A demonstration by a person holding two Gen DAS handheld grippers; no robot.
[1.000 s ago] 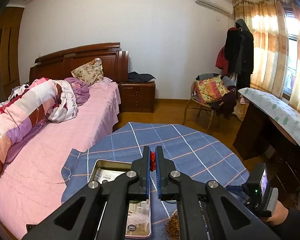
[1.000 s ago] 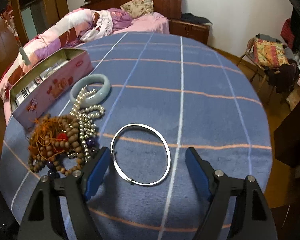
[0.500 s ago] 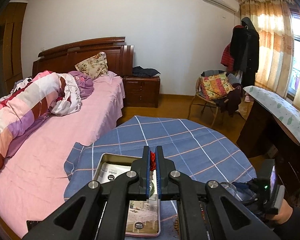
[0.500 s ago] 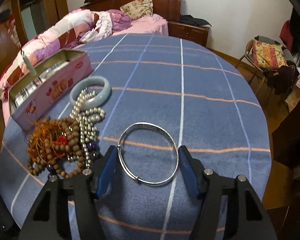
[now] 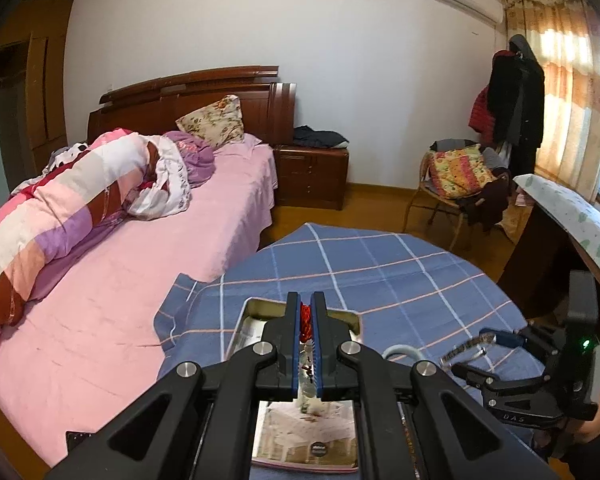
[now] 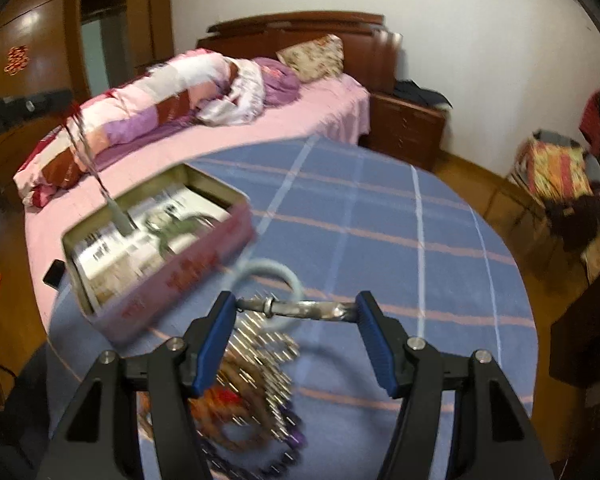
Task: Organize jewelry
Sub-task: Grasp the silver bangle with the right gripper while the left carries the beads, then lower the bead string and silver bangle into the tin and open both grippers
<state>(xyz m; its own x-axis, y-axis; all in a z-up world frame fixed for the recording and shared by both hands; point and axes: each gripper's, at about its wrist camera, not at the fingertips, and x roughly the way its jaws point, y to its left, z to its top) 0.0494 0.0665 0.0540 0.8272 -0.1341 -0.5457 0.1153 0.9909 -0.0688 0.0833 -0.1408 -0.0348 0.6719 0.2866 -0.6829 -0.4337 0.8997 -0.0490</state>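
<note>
My left gripper (image 5: pixel 306 300) is shut on a red cord (image 5: pixel 306 320) above the open pink tin box (image 5: pixel 260 304). In the right wrist view a thin silver chain (image 6: pixel 96 176) hangs from that cord down into the tin box (image 6: pixel 172 280). My right gripper (image 6: pixel 295 300) is shut on a silver bangle (image 6: pixel 312 307), seen edge-on between its blue pads and lifted off the blue checked cloth (image 6: pixel 380 220). The left wrist view shows the right gripper (image 5: pixel 474 354) at the right, holding the silver bangle (image 5: pixel 460 350).
A pale jade bangle (image 6: pixel 268 268) lies beside the tin. A blurred heap of pearl and wooden bead strings (image 6: pixel 252 392) sits under my right gripper. The pink bed (image 5: pixel 120 300) runs along the table's left side, with a dark phone (image 6: pixel 54 274) on it.
My right gripper closed on the silver bangle, lifted it off the cloth and swung toward the tin. My left gripper drifted forward over the tin, still shut.
</note>
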